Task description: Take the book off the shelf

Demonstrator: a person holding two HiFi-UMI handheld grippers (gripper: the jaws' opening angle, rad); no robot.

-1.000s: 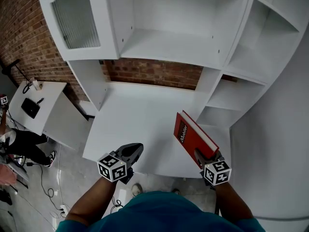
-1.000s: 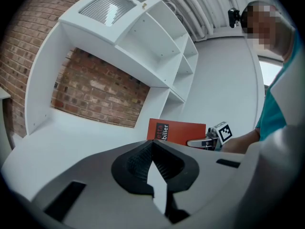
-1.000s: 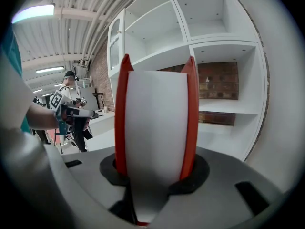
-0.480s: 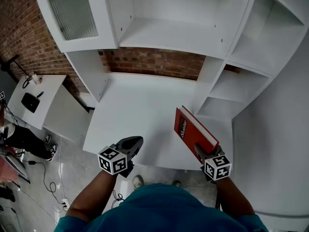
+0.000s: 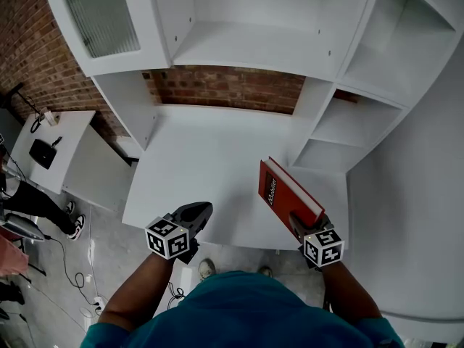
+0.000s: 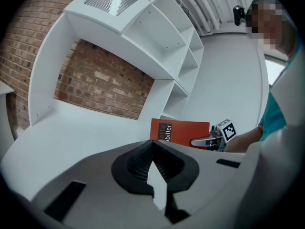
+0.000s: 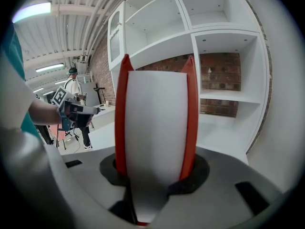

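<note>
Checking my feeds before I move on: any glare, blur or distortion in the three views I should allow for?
Head view: sharp, evenly lit; the shelf unit bows at the edges. Left gripper view: strong fisheye, dark corners; the book is in focus. Right gripper view: the book's pale page edge fills the centre; a ceiling lamp glares top left.

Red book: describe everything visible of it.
The red book looks like a hardback, with red covers, white page edges and a dark spine label with white lettering. The right tool clamps its near end across both covers, pages toward the person. It is held on edge, spine leftward in the head view, off the shelf, over the white desk.
</note>
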